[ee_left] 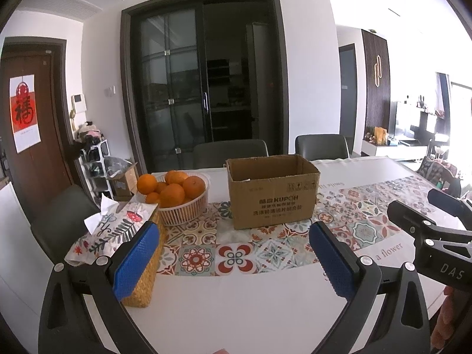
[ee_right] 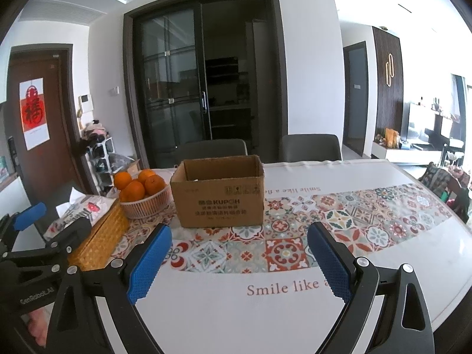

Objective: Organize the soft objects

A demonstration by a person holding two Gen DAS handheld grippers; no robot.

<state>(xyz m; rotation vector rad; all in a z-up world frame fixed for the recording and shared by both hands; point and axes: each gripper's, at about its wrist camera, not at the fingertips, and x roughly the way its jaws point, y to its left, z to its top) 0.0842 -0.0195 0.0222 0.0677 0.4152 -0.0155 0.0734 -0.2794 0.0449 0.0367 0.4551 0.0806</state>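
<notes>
Only oranges [ee_left: 172,188] in basket [ee_left: 184,214]; cardboard box [ee_left: 273,197] w/ open top.

Table [ee_right: 295,309] bears cardboard box [ee_right: 219,203], orange basket [ee_right: 147,205], tissue box [ee_right: 97,236].

I'm looking at plain brown corrugated cardboard on the box [ee_left: 271,190], matt, its top edges rough and frayed. At my nine o'clock the tissue holder [ee_left: 141,277] shows woven straw sides, coarse and golden, under a printed cloth cover [ee_left: 118,227] with white paper tissue poking out. The basket [ee_left: 184,211] looks like ribbed white plastic; the oranges [ee_left: 174,190] have dimpled, slightly shiny peel. The bench [ee_right: 236,318] wears a smooth cover with a faint sheen. My left claw [ee_left: 233,258] and right claw [ee_right: 239,261] carry knobbly blue rubbery pads on matt black plastic arms with bright metal screws.
</notes>
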